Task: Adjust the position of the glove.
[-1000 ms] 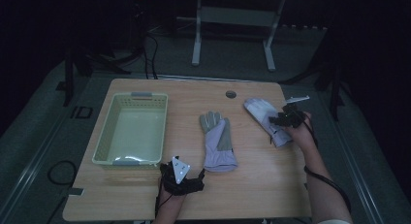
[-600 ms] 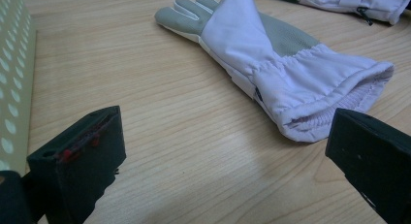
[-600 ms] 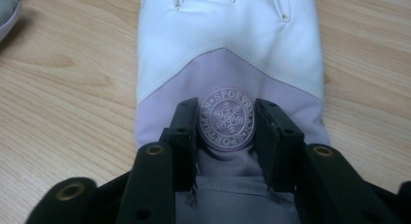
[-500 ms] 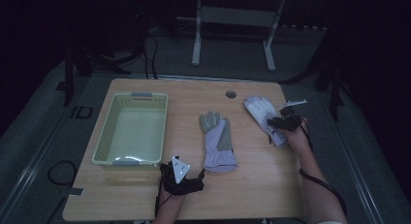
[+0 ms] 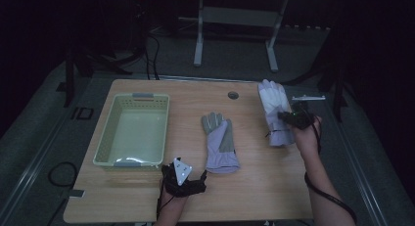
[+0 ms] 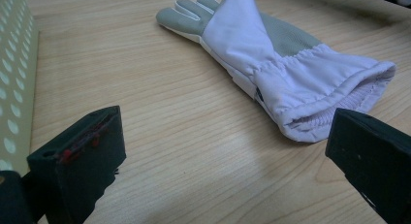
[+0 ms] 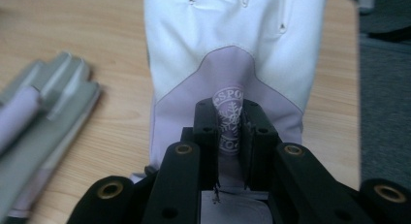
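The tongs (image 7: 231, 136) have just closed, pinching a fold of the white glove (image 7: 232, 54) above the wooden table (image 7: 87, 49).

Glove at right (image 5: 274, 106): white fingers, pale lilac back w/ round white snowflake logo. Middle glove (image 5: 219, 144): grey palm, lilac cuff. Basket (image 5: 108, 146): pale green, dotted w/ holes. Table (image 5: 254, 187): light woodgrain.

Round snowflake logo on white glove (image 7: 228, 64), lettering "SPO"
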